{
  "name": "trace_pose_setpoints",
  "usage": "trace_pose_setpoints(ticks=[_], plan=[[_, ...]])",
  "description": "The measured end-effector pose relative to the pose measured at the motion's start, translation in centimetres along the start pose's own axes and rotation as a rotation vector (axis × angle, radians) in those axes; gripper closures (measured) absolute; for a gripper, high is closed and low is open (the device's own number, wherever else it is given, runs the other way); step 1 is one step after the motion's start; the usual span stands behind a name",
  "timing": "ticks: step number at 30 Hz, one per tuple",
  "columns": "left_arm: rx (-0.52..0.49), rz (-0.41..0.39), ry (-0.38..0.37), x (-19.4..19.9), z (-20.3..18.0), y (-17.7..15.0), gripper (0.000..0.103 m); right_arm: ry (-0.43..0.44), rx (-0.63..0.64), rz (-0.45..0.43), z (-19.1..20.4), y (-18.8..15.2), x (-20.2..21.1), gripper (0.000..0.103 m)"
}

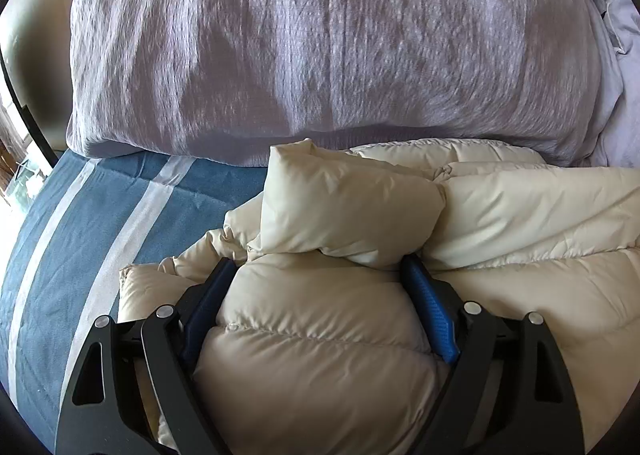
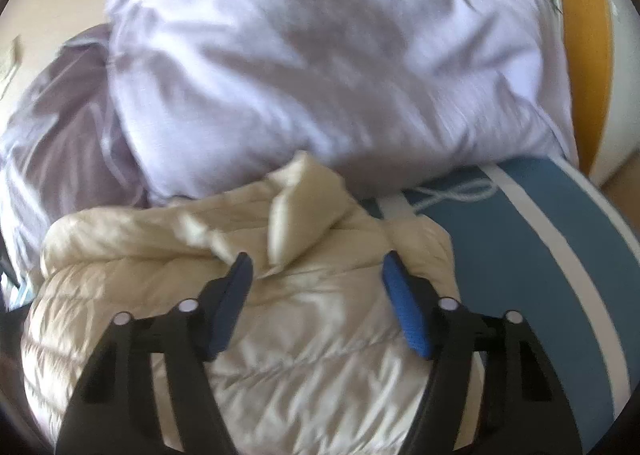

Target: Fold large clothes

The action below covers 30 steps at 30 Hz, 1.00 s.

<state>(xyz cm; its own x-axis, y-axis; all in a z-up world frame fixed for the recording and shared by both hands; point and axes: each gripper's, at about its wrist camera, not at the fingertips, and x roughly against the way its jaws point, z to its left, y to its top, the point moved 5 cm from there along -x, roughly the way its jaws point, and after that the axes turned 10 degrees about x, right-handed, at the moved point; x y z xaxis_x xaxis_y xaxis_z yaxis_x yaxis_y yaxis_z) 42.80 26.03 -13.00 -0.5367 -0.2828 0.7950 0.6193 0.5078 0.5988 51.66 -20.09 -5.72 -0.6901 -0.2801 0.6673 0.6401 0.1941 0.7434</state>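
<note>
**Both grippers over the puffer jacket, nothing pinched yet**

The cream quilted puffer jacket (image 1: 320,335) lies bunched at lower centre of both views, on a blue bedspread with white stripes (image 1: 100,223). Left gripper (image 1: 318,269) and right gripper (image 2: 318,261) have fingers spread, straddling padding. Best to close on a seam edge, not slippery bulk. A lilac crinkled duvet (image 1: 320,35) fills the upper frame; an orange-and-white headboard (image 2: 584,35) sits upper right.

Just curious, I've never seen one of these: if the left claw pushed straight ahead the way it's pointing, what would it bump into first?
Most likely the cream puffer jacket: the left claw is open with the jacket bulging between its fingers, a puffy fold right ahead. The lavender bedding lies beyond, though depth is hard to judge.
</note>
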Motion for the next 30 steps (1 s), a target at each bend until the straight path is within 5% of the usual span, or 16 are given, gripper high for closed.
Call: trace_pose_setpoints(ticks=[5, 8, 15, 20, 30], plan=[[0.000, 0.000, 0.000, 0.2, 0.0, -0.1, 0.018, 0.058, 0.064, 0.072, 2.2, 0.3, -0.9, 0.073], [0.001, 0.000, 0.000, 0.4, 0.0, -0.2, 0.018, 0.035, 0.112, 0.135, 3.4, 0.2, -2.2, 0.078], [0.001, 0.001, 0.001, 0.3, -0.1, -0.2, 0.017, -0.076, 0.047, 0.110, 1.5, 1.7, -3.6, 0.076], [0.003, 0.000, 0.002, 0.6, -0.1, -0.3, 0.016, -0.105, 0.025, 0.121, 0.4, 1.0, -4.4, 0.065], [0.012, 0.004, 0.005, 0.3, 0.4, -0.2, 0.014, -0.123, 0.039, 0.227, -0.1, 0.5, -7.0, 0.060]])
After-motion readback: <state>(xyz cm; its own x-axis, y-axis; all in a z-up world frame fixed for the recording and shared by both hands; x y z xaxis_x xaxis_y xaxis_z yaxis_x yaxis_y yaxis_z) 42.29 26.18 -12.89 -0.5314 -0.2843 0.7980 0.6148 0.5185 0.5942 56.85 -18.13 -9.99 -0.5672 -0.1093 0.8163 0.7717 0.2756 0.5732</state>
